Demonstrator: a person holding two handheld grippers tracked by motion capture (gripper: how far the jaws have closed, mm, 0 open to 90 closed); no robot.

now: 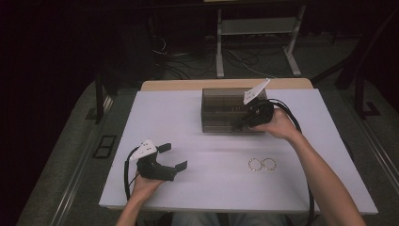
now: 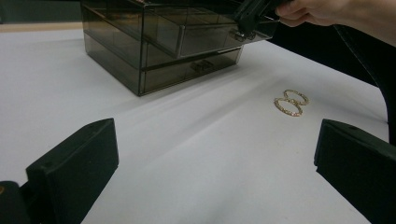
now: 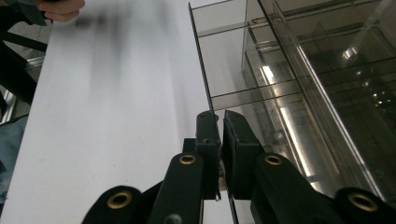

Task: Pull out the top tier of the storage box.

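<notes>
Right gripper (image 1: 241,123) is clamped on the front panel of the upper drawer (image 2: 219,39) of the smoky organizer box (image 1: 221,110), drawer partly out. Left gripper (image 1: 173,157) hovers, jaws apart, with two gold bracelets (image 2: 291,101) ahead to its right.

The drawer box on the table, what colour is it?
Smoky, see-through grey-brown drawer box; clearest in the left gripper view.

Two linked gold rings (image 1: 262,164) on the white table (image 1: 197,188), pale metal stand (image 1: 256,28) behind

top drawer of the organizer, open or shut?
Open partway. The top drawer juts out past the smoked box, with the right gripper shut on its front.
</notes>
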